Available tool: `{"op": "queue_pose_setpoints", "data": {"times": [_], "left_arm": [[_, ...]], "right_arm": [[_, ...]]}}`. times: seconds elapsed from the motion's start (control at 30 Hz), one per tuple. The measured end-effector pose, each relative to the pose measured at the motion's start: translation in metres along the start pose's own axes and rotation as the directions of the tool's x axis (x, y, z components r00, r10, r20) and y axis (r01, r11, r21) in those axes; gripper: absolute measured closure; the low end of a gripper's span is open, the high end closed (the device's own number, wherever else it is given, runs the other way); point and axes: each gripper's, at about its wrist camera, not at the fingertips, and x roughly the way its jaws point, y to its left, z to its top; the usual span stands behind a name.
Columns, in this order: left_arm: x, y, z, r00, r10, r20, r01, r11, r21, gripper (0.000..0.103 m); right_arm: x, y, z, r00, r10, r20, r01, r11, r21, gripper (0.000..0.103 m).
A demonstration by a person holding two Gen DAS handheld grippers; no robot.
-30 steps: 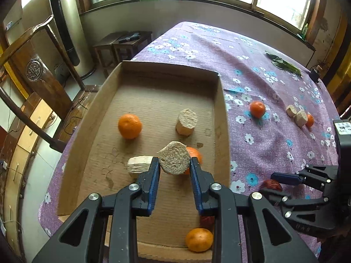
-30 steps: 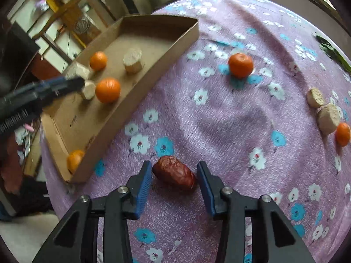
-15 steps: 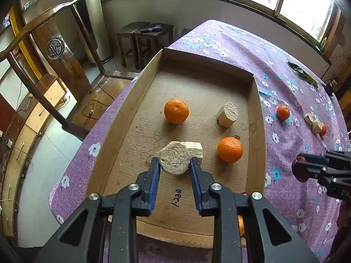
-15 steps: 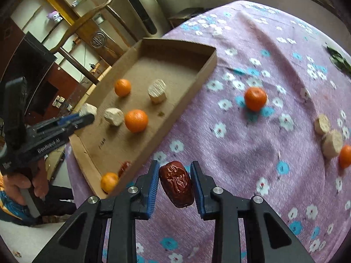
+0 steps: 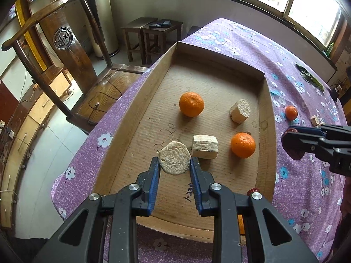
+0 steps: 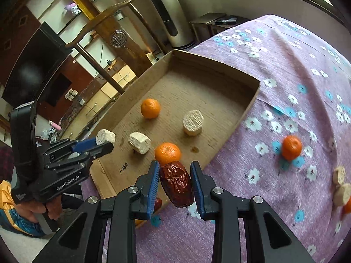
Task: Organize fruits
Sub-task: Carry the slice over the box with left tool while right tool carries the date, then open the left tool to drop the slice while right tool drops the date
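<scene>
A table under a purple floral cloth (image 5: 291,70) carries a shallow cardboard tray (image 5: 131,118) near its edge, beside a wooden chair (image 5: 65,50). The left gripper (image 5: 174,171), held above the tray's near half, has its blue pads closed against a pale, rough-cut cylindrical piece (image 5: 174,158), lifted clear of the tray floor. The right gripper (image 6: 175,183), held over the tray's near corner and the cloth beside it, clamps a wrinkled red date (image 6: 177,184) lengthwise between its pads. On the tray floor lie two oranges, one farther (image 5: 191,104) and one nearer (image 5: 243,145), with a cut pale cylinder (image 5: 239,110) toward the right wall and a pale block (image 5: 205,146) just beyond the left gripper's load. On the cloth to the right of the tray, well apart from it, rest a third orange (image 6: 291,147) and two pale pieces (image 6: 341,186) near the frame edge.
</scene>
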Motion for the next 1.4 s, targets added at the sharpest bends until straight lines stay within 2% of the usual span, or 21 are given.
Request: {"op": "queue_pose_setpoints", "data": {"times": [0.3,0.77,1.03,1.27,1.33,1.4], "left_arm": [[0.008,0.001,0.000,1.000,0.006,-0.012,-0.006,1.000,-0.018,0.076],[0.017,0.001,-0.002,0.999,0.018,-0.030,-0.019,0.999,-0.038,0.076],[0.027,-0.003,-0.002,0.999,0.026,-0.034,-0.027,0.999,-0.038,0.076],[0.036,-0.002,-0.004,0.998,0.037,-0.058,-0.040,0.998,-0.052,0.076],[0.035,-0.002,-0.004,0.998,0.040,-0.049,-0.042,0.998,-0.049,0.070],[0.035,-0.003,-0.004,0.998,0.041,-0.048,-0.043,0.998,-0.048,0.049]], "right_arm": [[0.027,0.009,0.022,0.998,0.044,-0.044,-0.046,0.998,-0.045,0.071],[0.063,0.016,0.054,0.995,0.080,-0.052,-0.082,0.995,-0.049,0.071],[0.099,0.012,0.064,0.998,0.031,-0.063,-0.033,0.999,-0.024,0.071],[0.099,0.008,0.061,0.999,0.035,-0.033,-0.035,0.999,0.016,0.068],[0.093,0.008,0.058,0.999,0.036,-0.038,-0.036,0.999,0.018,0.068],[0.084,0.008,0.055,0.999,0.041,-0.026,-0.041,0.999,0.026,0.067]]}}
